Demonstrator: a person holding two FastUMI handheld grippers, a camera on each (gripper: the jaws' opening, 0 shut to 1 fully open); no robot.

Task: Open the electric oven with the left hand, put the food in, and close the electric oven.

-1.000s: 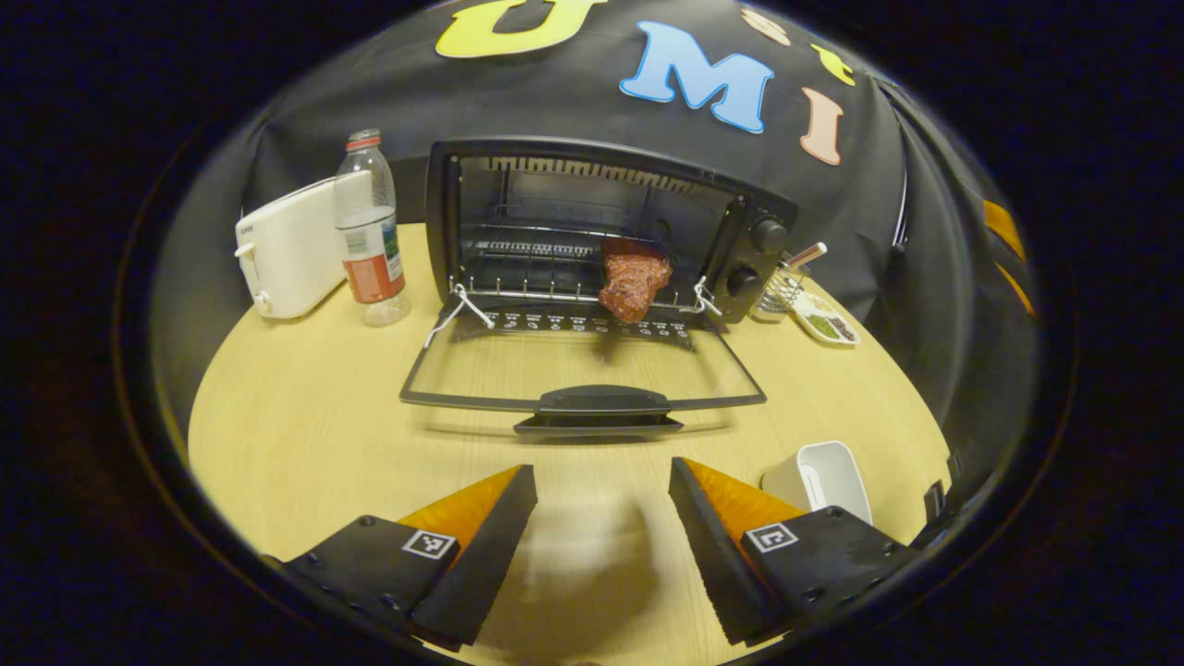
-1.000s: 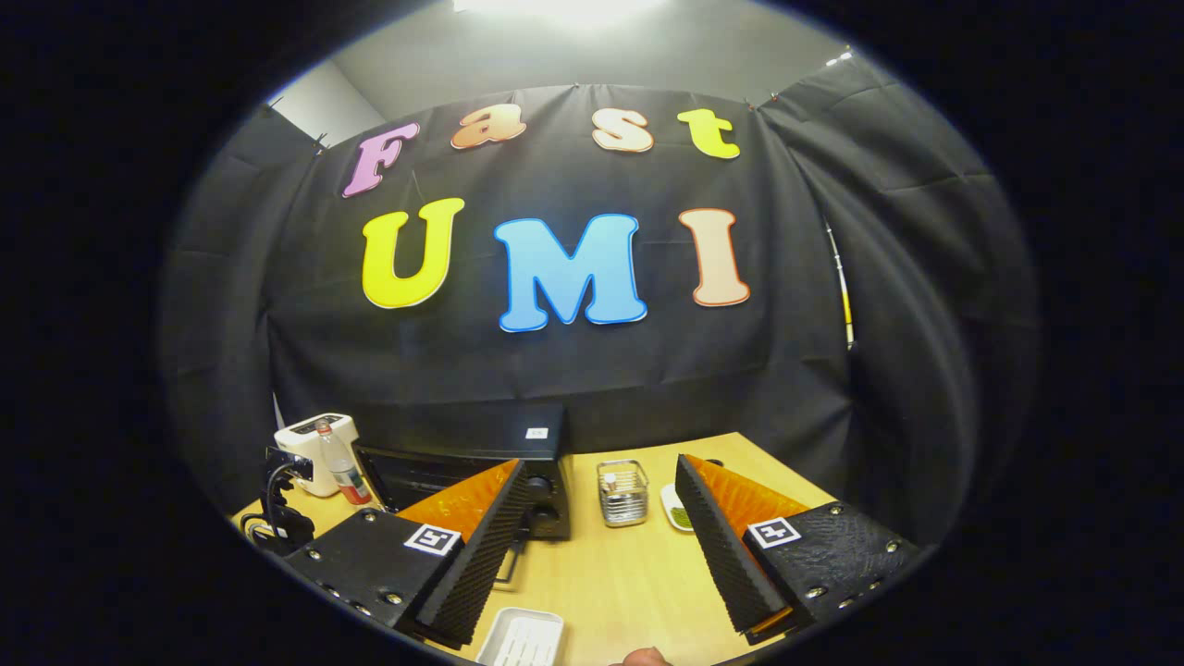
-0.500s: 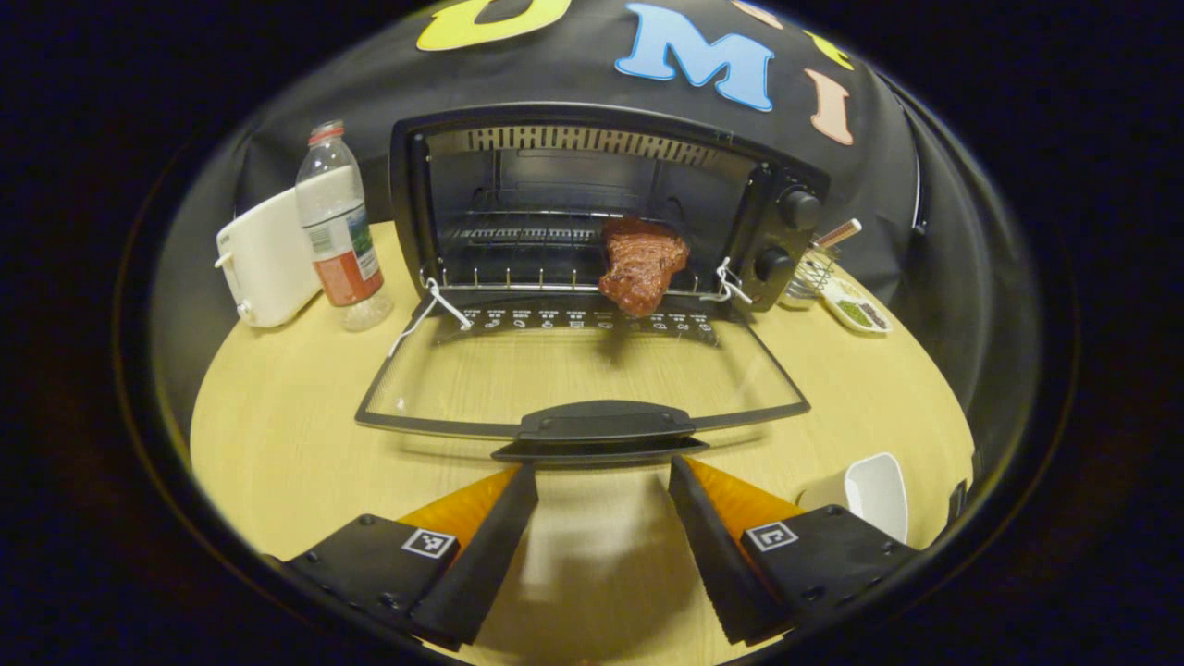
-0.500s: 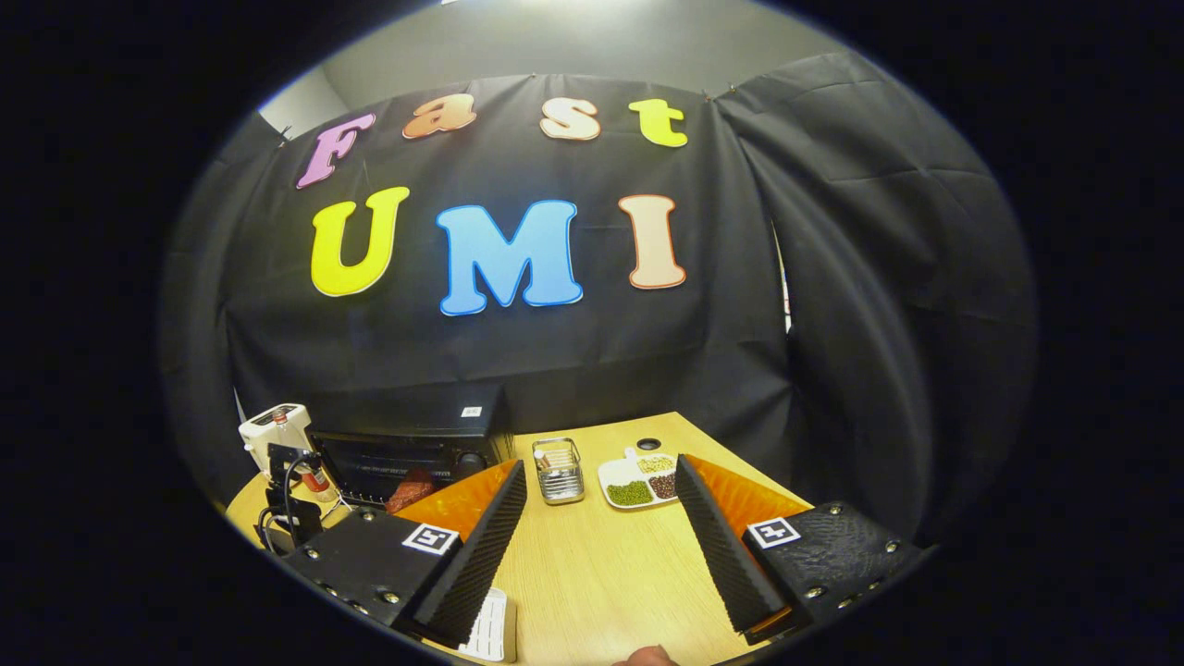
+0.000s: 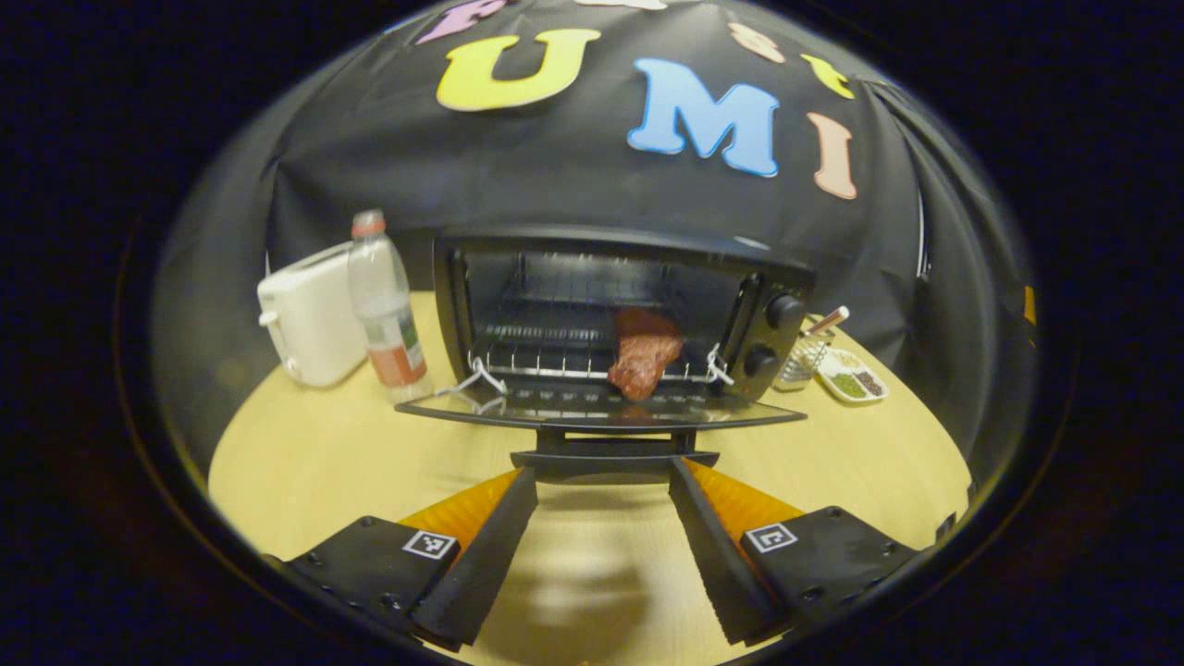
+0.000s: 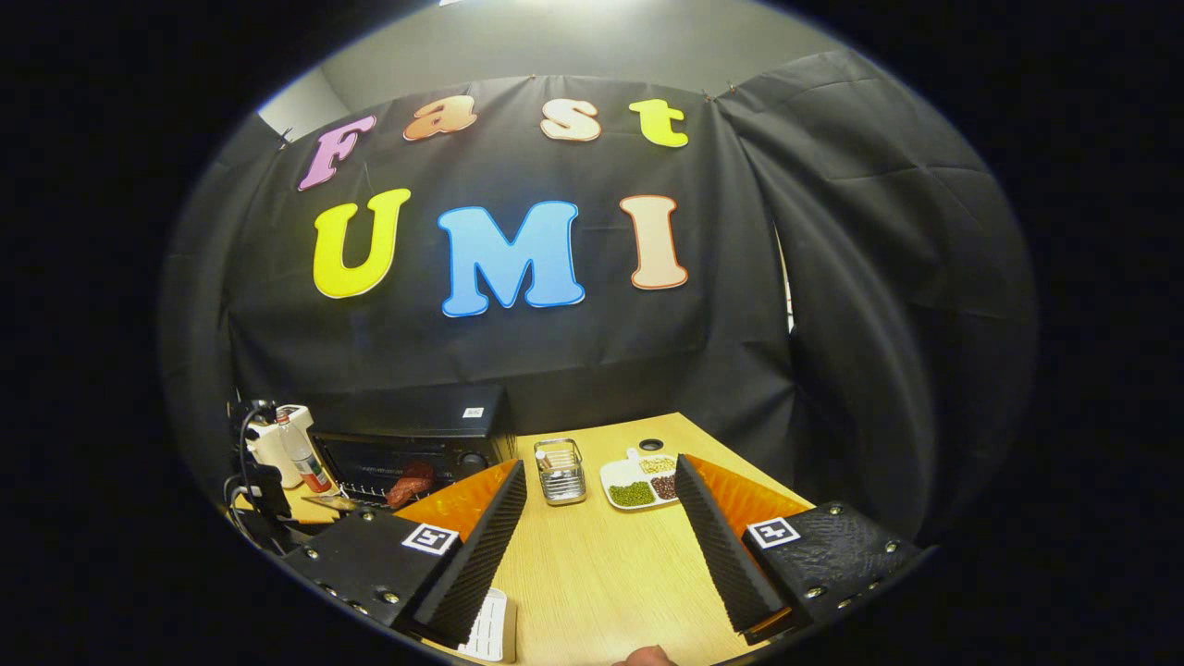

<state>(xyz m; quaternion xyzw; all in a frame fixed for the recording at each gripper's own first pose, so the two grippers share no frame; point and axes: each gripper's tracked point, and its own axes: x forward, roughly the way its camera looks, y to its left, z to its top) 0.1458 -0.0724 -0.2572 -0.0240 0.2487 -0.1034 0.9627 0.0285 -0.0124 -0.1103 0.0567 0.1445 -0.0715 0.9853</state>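
Between spread fingers (image 5: 518, 499), oven door handle (image 5: 614, 458).

A pale wooden table (image 6: 592, 573) is being enclosed at the back and on the right by black cloth (image 6: 860, 277) hung in loose folds. Above the cloth, a plain grey wall (image 6: 573, 46) is being lit from overhead by a bright light. In the left gripper view, the tabletop (image 5: 305, 462) is being dimly lit.

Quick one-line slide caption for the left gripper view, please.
Left claw open at the oven door handle, meat on the rack of the open oven.
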